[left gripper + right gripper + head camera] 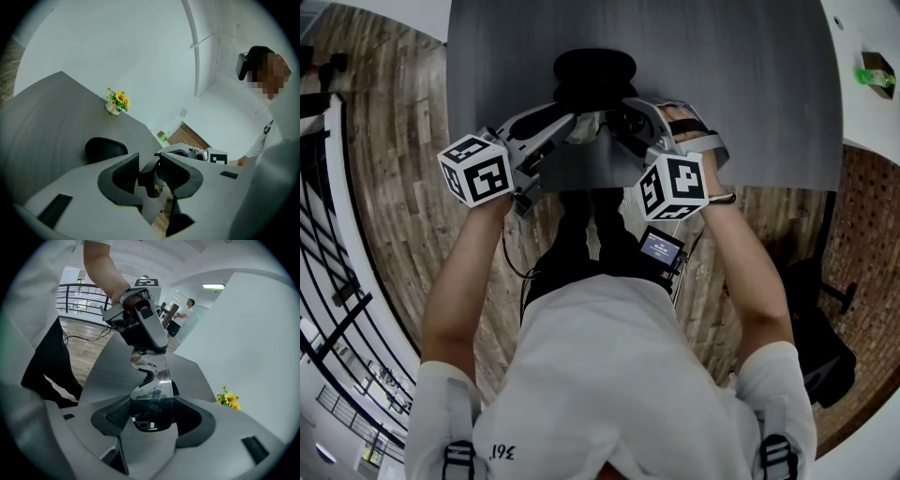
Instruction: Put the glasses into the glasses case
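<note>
Grip on the left comes first: your left gripper point(567, 129) has its jaws closed on one dark end of the glasses point(595, 127), and the frame between the pads holds them partly apart. Hold that pinch as it is and do not squeeze harder, because the frame looks thin and would likely flex.

In the middle, the glasses hang in the air between both grippers, above the near part of the grey table point(750, 94), touching nothing else. The black case point(593, 73) lies on the table just beyond them. I cannot tell from here whether it is open. Settle that before you lower anything: if the lid is down, one gripper will have to let go to lift it.

On the right, your right gripper point(630, 131) clamps the clear lens at the other end, with the pads pressed on both faces and the jaws fairly wide around it. A lens held by its faces can slip or smear, so move both ends at the same pace and keep the glasses level. Line their long side up with the long side of the case.

The little pot of yellow flowers point(116, 101) stands well off at the far table edge, out of your way.
</note>
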The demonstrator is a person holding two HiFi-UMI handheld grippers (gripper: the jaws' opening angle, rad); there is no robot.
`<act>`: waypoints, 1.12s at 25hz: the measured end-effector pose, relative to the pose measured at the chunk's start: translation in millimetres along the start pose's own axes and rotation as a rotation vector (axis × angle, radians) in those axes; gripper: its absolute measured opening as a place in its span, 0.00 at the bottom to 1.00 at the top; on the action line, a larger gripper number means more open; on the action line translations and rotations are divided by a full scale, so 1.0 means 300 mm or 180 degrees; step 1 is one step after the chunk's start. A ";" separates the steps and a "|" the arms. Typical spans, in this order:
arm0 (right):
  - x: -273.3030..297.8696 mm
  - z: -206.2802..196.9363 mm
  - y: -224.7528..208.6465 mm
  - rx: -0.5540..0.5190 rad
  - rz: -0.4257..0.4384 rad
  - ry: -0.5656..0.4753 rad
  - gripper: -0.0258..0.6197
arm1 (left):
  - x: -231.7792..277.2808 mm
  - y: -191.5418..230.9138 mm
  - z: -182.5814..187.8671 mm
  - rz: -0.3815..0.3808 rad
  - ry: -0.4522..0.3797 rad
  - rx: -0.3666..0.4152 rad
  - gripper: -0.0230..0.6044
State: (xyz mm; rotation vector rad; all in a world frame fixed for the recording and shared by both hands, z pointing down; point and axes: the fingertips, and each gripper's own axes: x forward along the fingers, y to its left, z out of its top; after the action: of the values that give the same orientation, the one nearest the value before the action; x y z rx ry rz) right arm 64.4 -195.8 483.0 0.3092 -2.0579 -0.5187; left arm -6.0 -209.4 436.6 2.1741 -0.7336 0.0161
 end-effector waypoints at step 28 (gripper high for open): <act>0.273 -0.077 -0.153 0.0119 -0.0114 0.0184 0.49 | 0.115 0.297 0.105 0.0248 0.0076 0.0175 0.28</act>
State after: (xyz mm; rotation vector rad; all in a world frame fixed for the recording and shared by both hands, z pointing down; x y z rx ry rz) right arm 42.9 -275.6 532.9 0.3796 -2.0110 -0.4882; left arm -29.9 -292.8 487.3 2.1924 -0.8126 0.1034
